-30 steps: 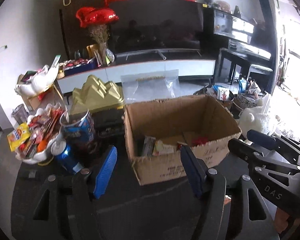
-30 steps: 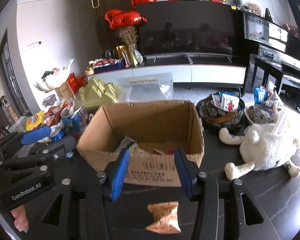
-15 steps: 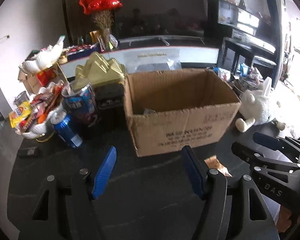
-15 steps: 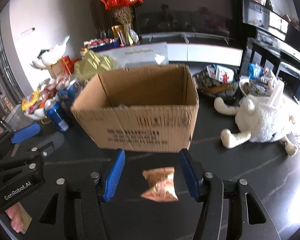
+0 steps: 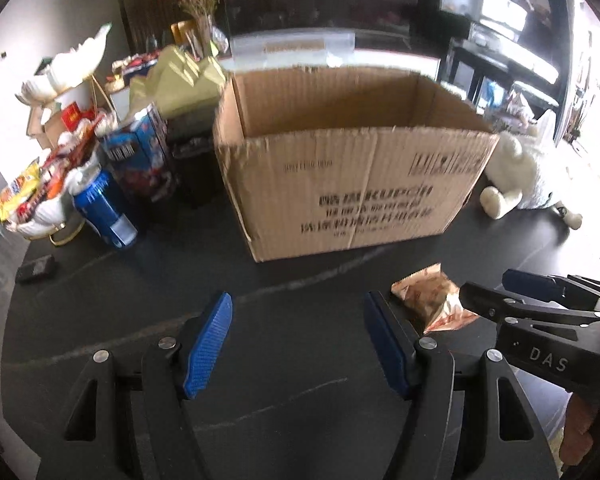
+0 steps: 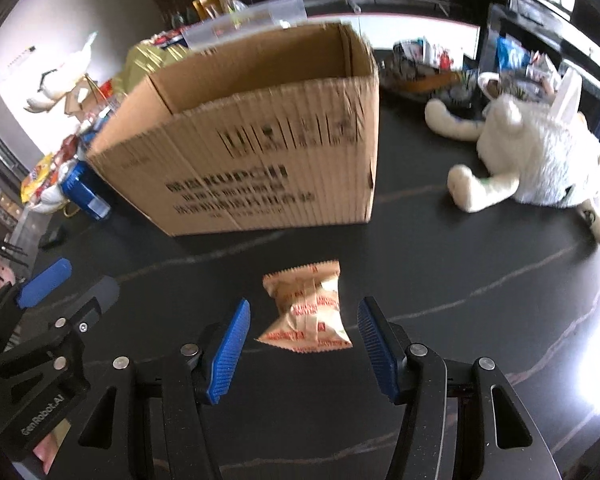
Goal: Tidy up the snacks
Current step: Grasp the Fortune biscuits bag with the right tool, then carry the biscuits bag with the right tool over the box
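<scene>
The black marble-veined counter (image 6: 440,264) carries everything. Biggest on it is the open brown corrugated cardboard box (image 6: 260,160) with dark print on its side, standing just beyond my grippers. To its right lies a white plush toy animal (image 6: 536,160); to its left a blue drink can (image 5: 104,212) lies tilted beside a white dish heaped with snack packets (image 5: 36,208).

The small tan crinkled snack packet with red print (image 6: 306,312) lies flat on the counter in front of the box, between the spread fingers of my right gripper (image 6: 302,344), touching neither pad. My left gripper (image 5: 300,336) is also spread, over bare counter, holding nothing.

The packet is puffy and slick, so if I close off-centre it could squirt forward or spin away; closing too high would pinch only the crimped edge and let it slip on the lift toward the box.

The right view shows the whole packet centred between my pads; the left view hides half of it behind the right gripper, yet shows the can and dish plainly. Neither view sees the box floor.
</scene>
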The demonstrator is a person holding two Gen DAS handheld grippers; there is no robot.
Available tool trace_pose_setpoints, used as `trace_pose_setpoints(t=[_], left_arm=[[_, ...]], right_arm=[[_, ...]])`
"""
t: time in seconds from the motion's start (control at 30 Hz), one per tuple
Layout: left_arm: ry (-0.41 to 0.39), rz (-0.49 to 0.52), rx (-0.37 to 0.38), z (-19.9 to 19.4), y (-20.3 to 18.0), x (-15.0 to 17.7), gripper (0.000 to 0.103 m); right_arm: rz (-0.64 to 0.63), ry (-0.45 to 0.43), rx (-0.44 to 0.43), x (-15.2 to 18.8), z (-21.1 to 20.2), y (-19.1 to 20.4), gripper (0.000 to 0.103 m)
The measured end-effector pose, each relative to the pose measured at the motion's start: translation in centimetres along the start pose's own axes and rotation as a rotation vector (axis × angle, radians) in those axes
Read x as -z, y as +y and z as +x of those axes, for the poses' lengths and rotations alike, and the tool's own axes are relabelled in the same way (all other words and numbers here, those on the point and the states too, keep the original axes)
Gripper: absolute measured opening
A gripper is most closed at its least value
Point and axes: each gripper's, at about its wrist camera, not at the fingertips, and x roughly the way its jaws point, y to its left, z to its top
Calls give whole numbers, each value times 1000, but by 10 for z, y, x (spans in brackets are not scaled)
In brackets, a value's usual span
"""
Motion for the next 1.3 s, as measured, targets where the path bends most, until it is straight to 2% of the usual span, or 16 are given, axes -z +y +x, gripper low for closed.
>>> trace_pose_setpoints(t=[0.13,0.8,1.0,1.3], left_arm=[[53,-14,18,17,0,3,67],[130,-9,-5,59,-6,10,67],[129,-3,-9,60,-6,11,67],[107,-4,-10,47,-3,12,67]], right_arm=[[1,47,-2,-1,14,0,57],[34,138,0,-3,63,-3,57],[31,131,-12,3,65,-2,53],[41,59,-7,10,45,1,47]])
